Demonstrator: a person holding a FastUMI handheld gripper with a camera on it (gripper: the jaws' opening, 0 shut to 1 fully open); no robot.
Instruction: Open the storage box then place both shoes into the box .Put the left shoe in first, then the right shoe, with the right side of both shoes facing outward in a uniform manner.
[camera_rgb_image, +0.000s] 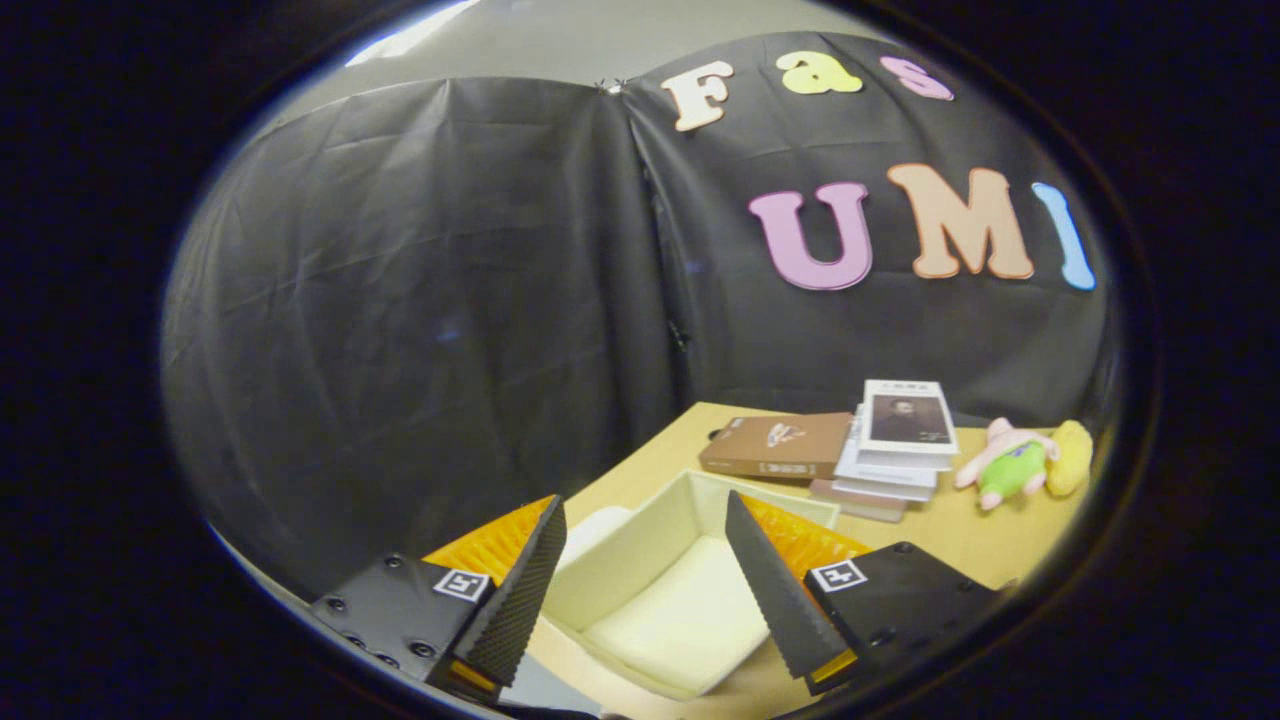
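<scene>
The gripper (640, 580) is spread wide, its two fingers well apart and pressing on nothing. The left finger (520, 590) leans in from the lower left and the right finger (775, 590) from the lower right, both tilted toward each other at their tips. Each finger's mount carries a small square marker.

Between the fingers and just beyond them sits the box (665, 590), a cream open-topped storage box with its inside bare. Its near corner points toward the gripper and its far wall rises behind the finger tips. The box rests on a light wooden table (960, 530). A pale rounded shape shows at the box's left edge, just behind the left finger; what it is cannot be told.

Beyond the box, toward the right, lies a brown book (775, 445), flat on the table. Touching its right side is a stack of books (895, 450), the top one white-covered with a dark picture, the lower ones fanned out a little. Farther right, apart from the stack, lies a plush toy (1010, 465) in pink and green, with a yellow plush piece (1072, 455) against it.

Black cloth forms the wall (400, 300) behind the table, creased and meeting in a corner above the books.
</scene>
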